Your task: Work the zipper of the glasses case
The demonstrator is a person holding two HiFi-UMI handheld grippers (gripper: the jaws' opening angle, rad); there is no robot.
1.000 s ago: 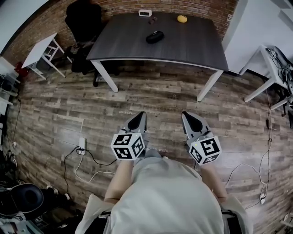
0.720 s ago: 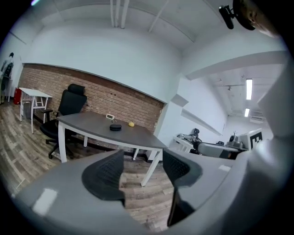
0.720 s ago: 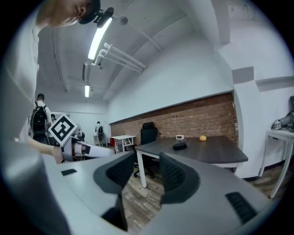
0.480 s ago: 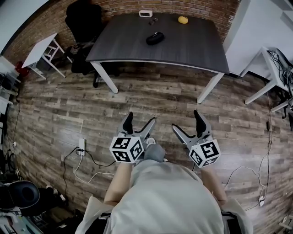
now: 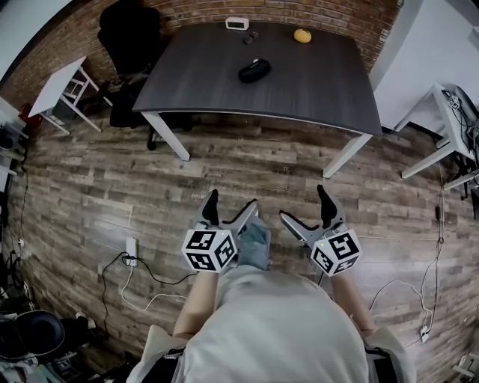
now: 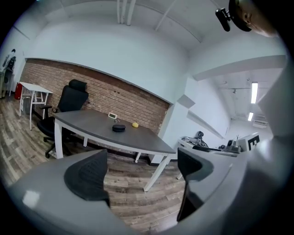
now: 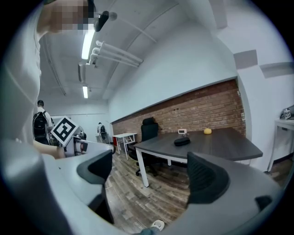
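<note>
Both grippers have just been opening: a second ago each pair of jaws was together, now both stand wide apart with nothing between them. The person has also come a bit nearer the table.

The glasses case, black and oval, lies flat on the dark grey worktop, about mid-depth and a little left of centre. It is closed as far as can be told; the zipper is too small to see.

- A small dark item sits beyond the case, near the far edge.
- A white box-like device is just beyond that, at the far edge by the brick wall.
- A yellow round object sits beyond the case and to its right, apart from it.
- A black office chair is left of the case, off the worktop's far-left corner.

The left gripper and right gripper are well short of the case on the near side. They are side by side over the wooden floor and touch nothing. Both gripper views look toward the case.

A white cable lies on the floor, well to the near left of the case.
</note>
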